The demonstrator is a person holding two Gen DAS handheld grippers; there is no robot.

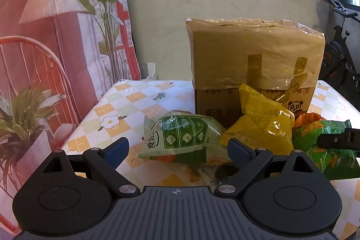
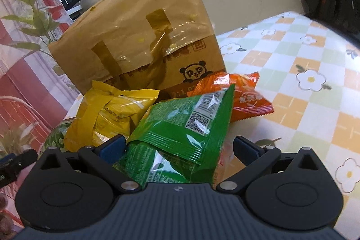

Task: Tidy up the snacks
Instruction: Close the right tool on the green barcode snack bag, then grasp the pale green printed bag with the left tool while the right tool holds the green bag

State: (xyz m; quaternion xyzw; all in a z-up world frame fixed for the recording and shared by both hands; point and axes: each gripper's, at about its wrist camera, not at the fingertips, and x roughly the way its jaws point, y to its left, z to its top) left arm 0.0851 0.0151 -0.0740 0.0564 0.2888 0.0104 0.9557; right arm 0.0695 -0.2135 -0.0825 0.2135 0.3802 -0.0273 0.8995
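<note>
— Checked, flowered surface (image 2: 303,64) — snacks heaped before the brown bag (image 1: 254,55), presumably their destination.
— Left gripper (image 1: 177,151) spread, empty, facing the pale green packet (image 1: 180,136); right gripper (image 2: 178,147) spread around the green packet (image 2: 186,120), not clamped.

snack packets (image 2: 180,118) are all piled up on the surface (image 2: 292,73) right in front of the paper bag (image 2: 135,37), which stands upright behind them.
</note>
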